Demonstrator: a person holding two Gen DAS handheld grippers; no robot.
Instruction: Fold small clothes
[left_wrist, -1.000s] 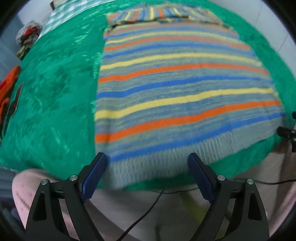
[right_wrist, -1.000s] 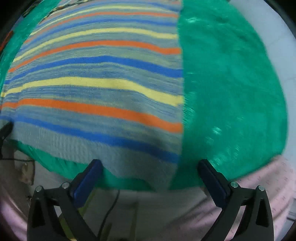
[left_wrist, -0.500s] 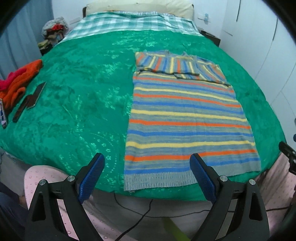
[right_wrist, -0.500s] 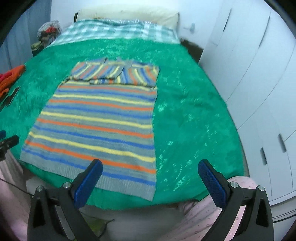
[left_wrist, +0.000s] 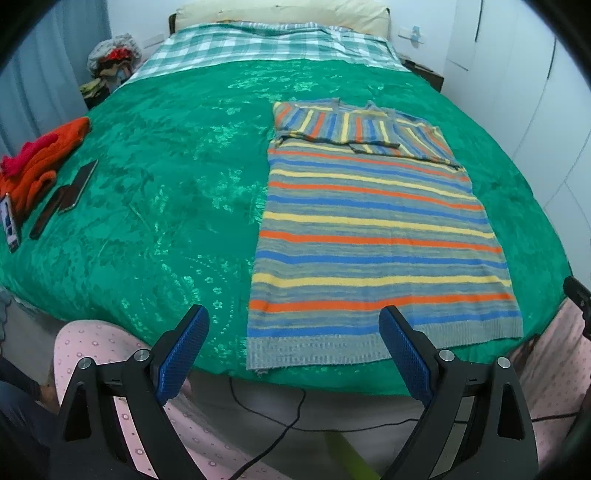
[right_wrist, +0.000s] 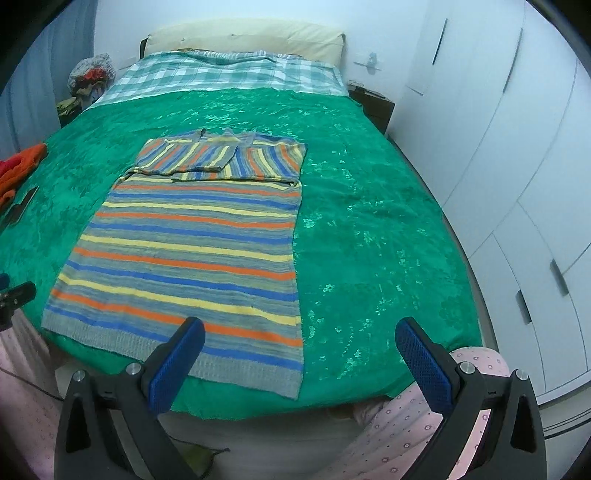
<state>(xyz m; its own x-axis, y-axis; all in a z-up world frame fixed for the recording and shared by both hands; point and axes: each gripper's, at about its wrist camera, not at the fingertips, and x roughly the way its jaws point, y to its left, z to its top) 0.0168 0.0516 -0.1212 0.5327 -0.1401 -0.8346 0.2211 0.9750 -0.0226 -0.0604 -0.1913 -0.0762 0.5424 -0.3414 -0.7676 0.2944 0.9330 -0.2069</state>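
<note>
A striped knit sweater (left_wrist: 373, 236) (right_wrist: 192, 254) in grey, blue, yellow and orange lies flat on the green bedspread (left_wrist: 155, 192) (right_wrist: 369, 229). Its sleeves are folded across the chest at the far end, and its ribbed hem reaches the near edge of the bed. My left gripper (left_wrist: 293, 350) hangs open above the near edge, over the hem's left part. Off the hem's right corner, my right gripper (right_wrist: 299, 358) is open too, holding nothing. Both are raised well clear of the cloth.
Orange and red clothes (left_wrist: 35, 162), a dark phone (left_wrist: 79, 184) and a dark strip (left_wrist: 48, 218) lie at the bed's left side. A checked sheet (left_wrist: 266, 44) and pillow (right_wrist: 243, 37) are at the head. White wardrobe doors (right_wrist: 517, 147) stand right. A cable (left_wrist: 273, 421) trails below.
Both grippers have drawn back and up from the sweater's hem. The view went from close on the stripes to the whole bed. The sweater lies as it was.
</note>
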